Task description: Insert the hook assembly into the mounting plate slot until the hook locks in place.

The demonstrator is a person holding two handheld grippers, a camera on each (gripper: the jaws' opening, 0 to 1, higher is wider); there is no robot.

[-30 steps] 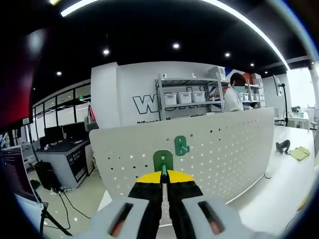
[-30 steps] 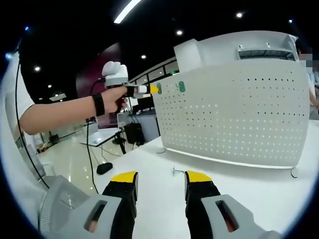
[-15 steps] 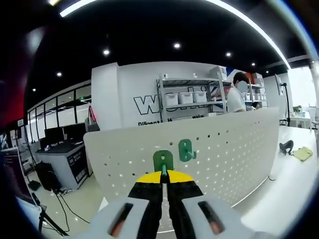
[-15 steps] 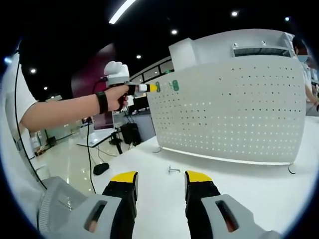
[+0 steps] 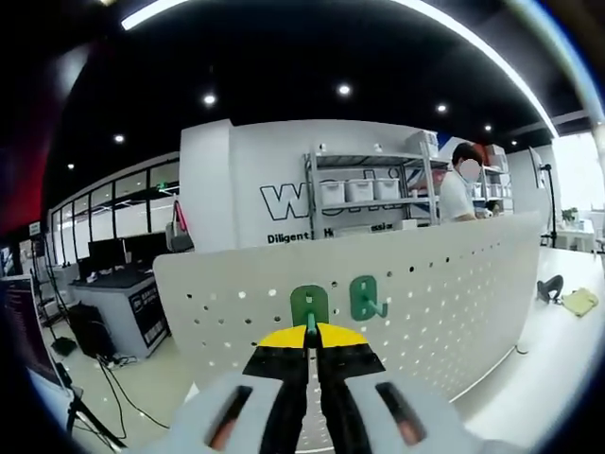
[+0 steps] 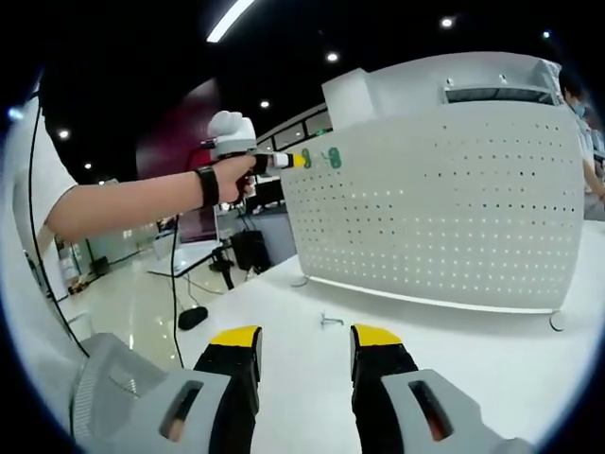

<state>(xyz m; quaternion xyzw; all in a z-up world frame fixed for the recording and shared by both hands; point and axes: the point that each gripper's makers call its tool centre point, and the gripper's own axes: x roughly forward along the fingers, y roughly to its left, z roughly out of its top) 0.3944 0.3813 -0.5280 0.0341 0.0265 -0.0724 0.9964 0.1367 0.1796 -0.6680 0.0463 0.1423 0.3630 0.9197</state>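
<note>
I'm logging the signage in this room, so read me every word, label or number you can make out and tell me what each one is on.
"Wo": big dark outlined letters on the white back wall, cut off by the shelving rack.
"Diligent H...": smaller line on the same wall beneath; the rest is too blurred and partly hidden.
Computer screen text: too small to read.

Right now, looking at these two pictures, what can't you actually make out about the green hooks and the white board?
- Left gripper view: the held green hook's back pegs are hidden by its own plate; whether it touches the pegboard cannot be told.
- Right gripper view: both hooks are too small to tell seated from loose.
- Right gripper view: the small metal piece on the table is too tiny to identify.
- Left gripper view: the left gripper covers the pegboard's lower edge.
</note>
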